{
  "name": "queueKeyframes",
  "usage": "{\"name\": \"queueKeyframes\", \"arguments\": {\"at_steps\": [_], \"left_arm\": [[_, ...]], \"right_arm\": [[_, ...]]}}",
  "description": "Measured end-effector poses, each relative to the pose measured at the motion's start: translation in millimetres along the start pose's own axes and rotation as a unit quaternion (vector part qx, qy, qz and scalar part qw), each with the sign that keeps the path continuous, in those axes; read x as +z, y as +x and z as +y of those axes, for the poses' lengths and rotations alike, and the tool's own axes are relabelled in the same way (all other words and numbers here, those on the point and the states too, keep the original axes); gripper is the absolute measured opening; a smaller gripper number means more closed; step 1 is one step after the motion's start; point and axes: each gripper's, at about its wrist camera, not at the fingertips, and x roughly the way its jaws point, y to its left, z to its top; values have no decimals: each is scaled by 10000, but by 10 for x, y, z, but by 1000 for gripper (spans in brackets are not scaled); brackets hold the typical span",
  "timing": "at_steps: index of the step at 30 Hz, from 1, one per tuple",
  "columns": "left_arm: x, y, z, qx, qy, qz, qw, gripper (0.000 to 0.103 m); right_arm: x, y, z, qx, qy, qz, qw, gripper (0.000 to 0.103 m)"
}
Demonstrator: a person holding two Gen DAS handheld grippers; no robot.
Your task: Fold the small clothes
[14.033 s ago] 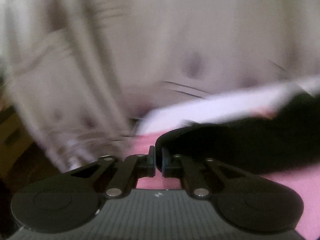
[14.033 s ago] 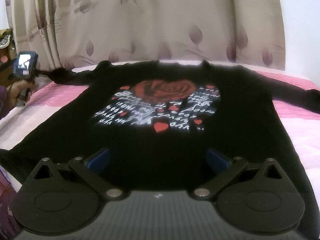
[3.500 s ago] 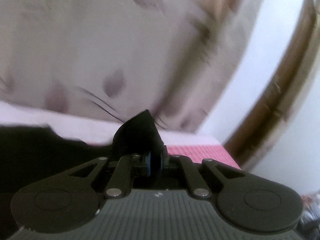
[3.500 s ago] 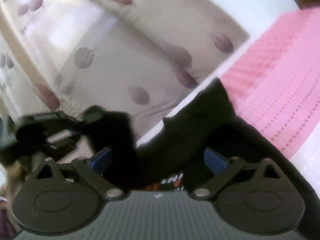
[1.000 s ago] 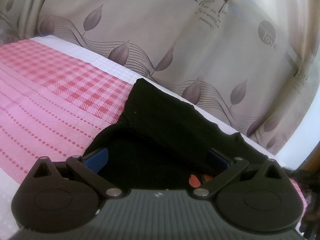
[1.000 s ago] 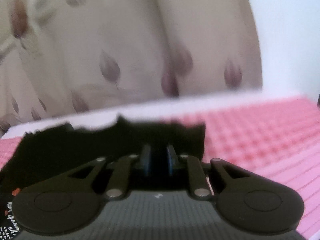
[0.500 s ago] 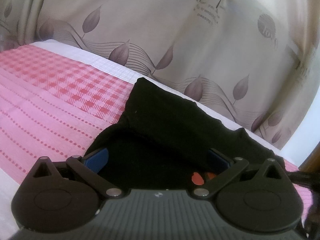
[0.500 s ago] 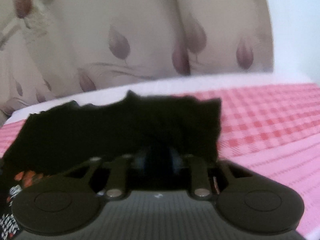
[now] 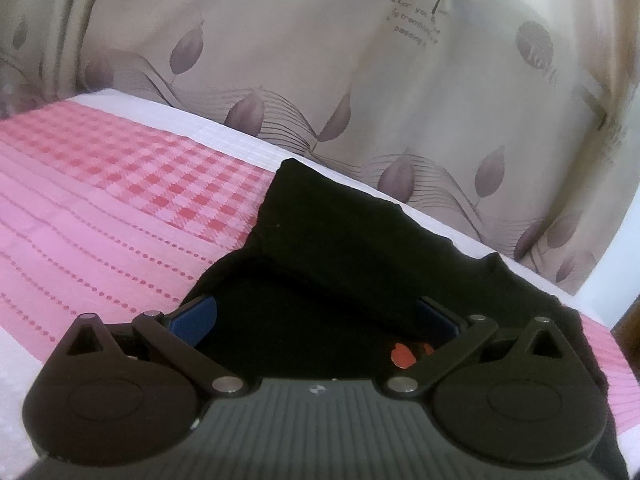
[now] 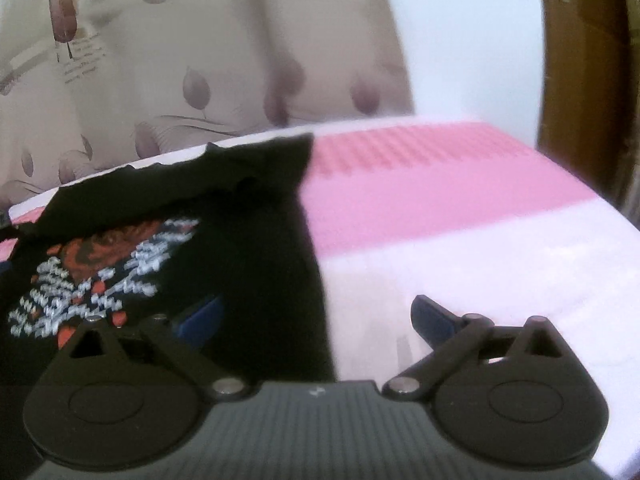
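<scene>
A black long-sleeved shirt (image 10: 248, 240) with a red rose and white lettering print (image 10: 100, 264) lies on a pink and white bed. Its sleeves are folded in across the top, one shown in the left wrist view (image 9: 360, 236). My left gripper (image 9: 316, 318) is open and empty, low over the shirt. My right gripper (image 10: 316, 316) is open and empty, above the shirt's right edge, one finger (image 10: 200, 316) over the cloth, the other (image 10: 434, 314) over the bedsheet.
The pink checked bedsheet (image 9: 100, 184) spreads left of the shirt, and pink and white bands (image 10: 440, 208) right of it. A beige leaf-print curtain (image 9: 320, 72) hangs behind the bed. A brown wooden door frame (image 10: 580, 72) stands at the far right.
My right gripper was shut on the folded sleeve; it has opened, let go and drawn back to the right. My left gripper stayed open, barely moving.
</scene>
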Motion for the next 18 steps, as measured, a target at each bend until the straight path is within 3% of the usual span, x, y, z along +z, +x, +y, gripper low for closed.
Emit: {"name": "queueKeyframes", "arguments": {"at_steps": [5, 9, 14, 18], "left_arm": [[-26, -134, -47, 155, 284, 137, 9994, 103], [-102, -607, 128, -311, 290, 183, 9989, 103], [-53, -1135, 579, -642, -21, 549, 9964, 103], [-73, -1504, 833, -789, 162, 877, 9929, 103]], "right_arm": [[-258, -192, -138, 295, 233, 204, 9991, 102], [-449, -448, -347, 469, 789, -275, 9954, 102], [-555, -549, -478, 685, 709, -69, 9951, 102], [-590, -607, -512, 860, 771, 14, 9933, 102]]}}
